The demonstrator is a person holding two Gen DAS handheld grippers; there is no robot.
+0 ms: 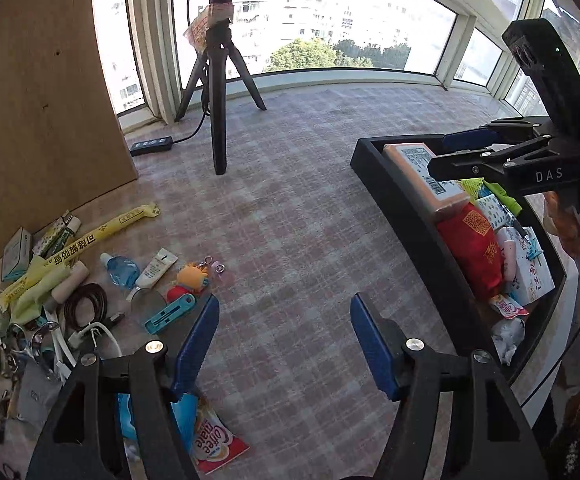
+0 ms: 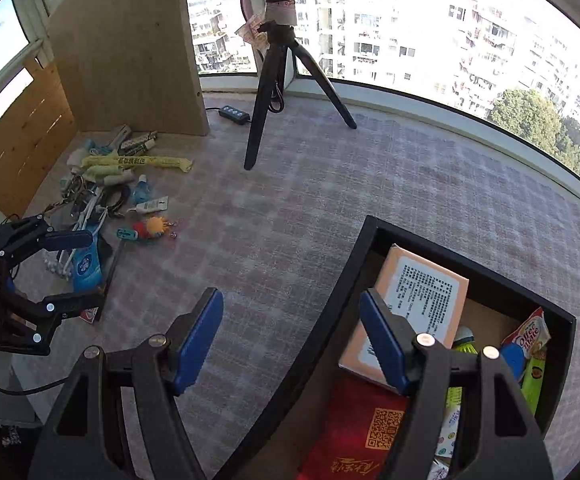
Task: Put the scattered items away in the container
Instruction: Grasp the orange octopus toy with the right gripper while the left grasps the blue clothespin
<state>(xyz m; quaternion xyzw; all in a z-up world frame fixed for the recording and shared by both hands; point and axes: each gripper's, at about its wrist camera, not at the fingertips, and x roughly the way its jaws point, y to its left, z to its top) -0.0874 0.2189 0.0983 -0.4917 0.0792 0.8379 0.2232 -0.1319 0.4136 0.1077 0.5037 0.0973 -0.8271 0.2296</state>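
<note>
The scattered pile (image 1: 50,292) lies on the worktop (image 1: 290,216) to the left, against the wooden panel (image 1: 42,100) — the left tool (image 1: 284,328) is far nearer to it than the right tool (image 2: 291,332). Both tools are released, with nothing between their pads. A Coffee-mate sachet (image 1: 214,444) lies just under the left tool's left finger, its long axis slanting down to the right, and looks the likeliest next pick. The black container (image 1: 405,216) sits to the right, well apart from the pile — in it are an orange box (image 1: 425,180), a red pouch (image 1: 477,248), another sachet and small packets, while the right tool hovers over its near edge
</note>
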